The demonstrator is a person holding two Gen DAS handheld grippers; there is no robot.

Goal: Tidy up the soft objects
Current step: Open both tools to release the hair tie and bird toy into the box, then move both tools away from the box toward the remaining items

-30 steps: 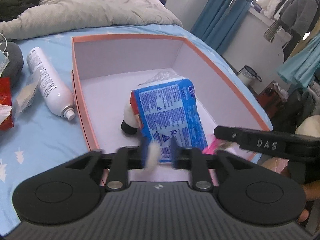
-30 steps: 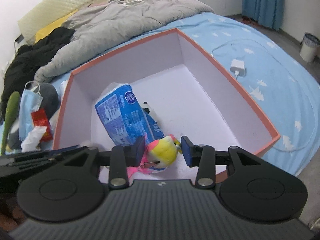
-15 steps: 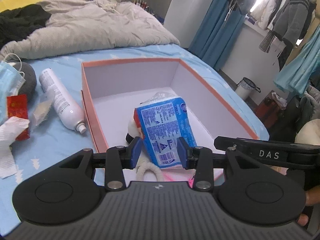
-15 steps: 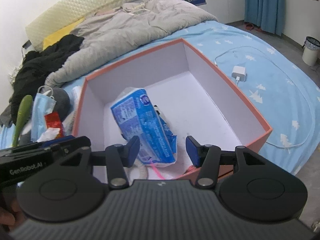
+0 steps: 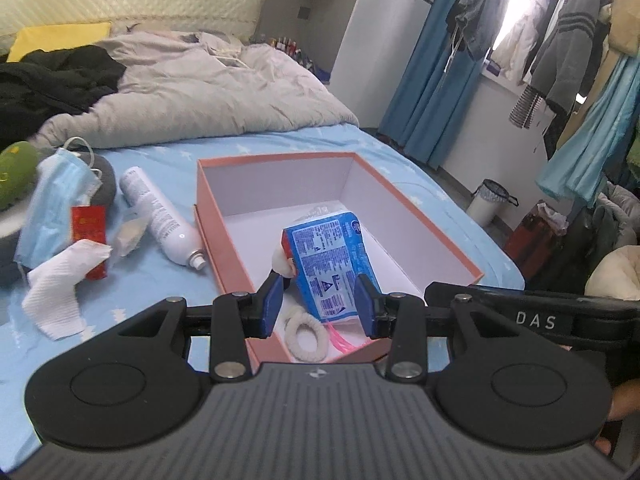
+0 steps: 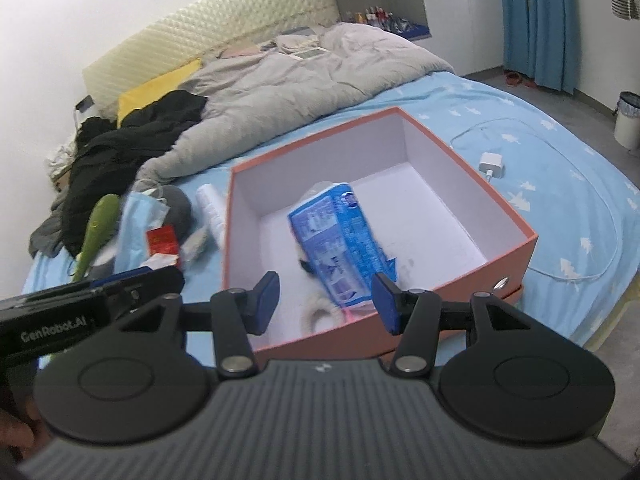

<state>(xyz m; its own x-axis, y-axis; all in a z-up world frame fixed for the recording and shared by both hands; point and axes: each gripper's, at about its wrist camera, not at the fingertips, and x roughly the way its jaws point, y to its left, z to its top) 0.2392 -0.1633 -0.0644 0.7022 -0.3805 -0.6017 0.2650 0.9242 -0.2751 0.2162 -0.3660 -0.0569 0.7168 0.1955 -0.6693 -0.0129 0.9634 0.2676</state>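
We're between drops, as far as we can judge: both sets of fingers are released and empty, the right ones having just spread. The bed carries the orange box, ahead of both the left gripper and right gripper, with the blue tissue pack and cream ring inside. Next grab probably needs a reach left of the fingers, toward the face mask and white gauze.

left wrist cam: looks down over the blue-sheeted bed from the box's near-left, facing the curtains | right wrist cam: near-right, facing the headboard | both share the open salmon-pink cardboard box, pretty close
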